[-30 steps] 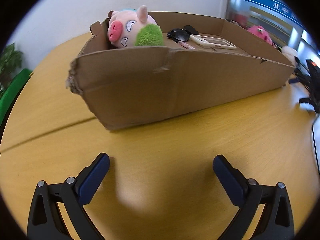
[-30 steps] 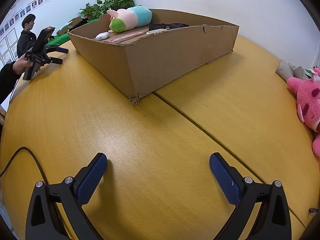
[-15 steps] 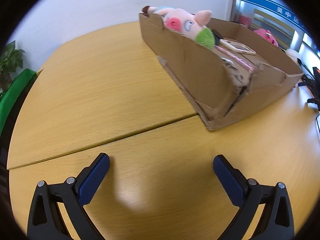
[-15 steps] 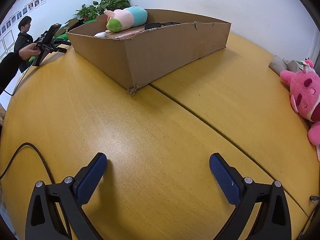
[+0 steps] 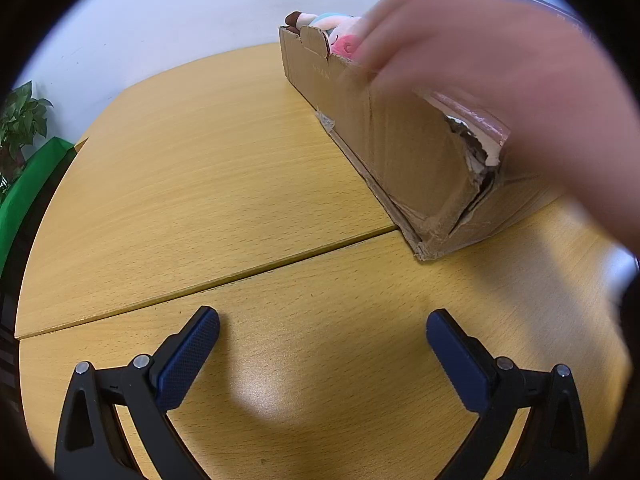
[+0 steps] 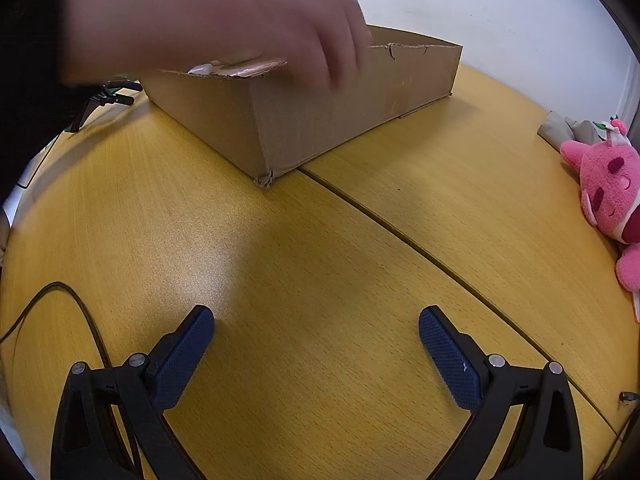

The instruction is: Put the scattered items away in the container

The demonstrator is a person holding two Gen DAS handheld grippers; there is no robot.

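Note:
A shallow cardboard box (image 5: 392, 136) stands on the yellow wooden table (image 5: 200, 168); it also shows in the right wrist view (image 6: 304, 120). A pink pig plush (image 5: 340, 36) lies in its far end. A bare hand (image 5: 512, 80) reaches over the box, blurred, and hides most of what lies inside; the same hand (image 6: 224, 28) covers the box in the right wrist view. My left gripper (image 5: 322, 336) is open and empty above the table, short of the box corner. My right gripper (image 6: 316, 332) is open and empty above the table.
A pink plush toy (image 6: 608, 196) lies at the table's right edge beside grey cloth (image 6: 560, 132). A black cable (image 6: 72, 316) runs along the left. A black stand (image 6: 104, 98) sits behind the box. A plant (image 5: 20, 120) and green surface (image 5: 28, 192) lie beyond the table's left edge.
A bare hand has come in over the box in both views. The left view has swung further left around the box corner. Both grippers stay open.

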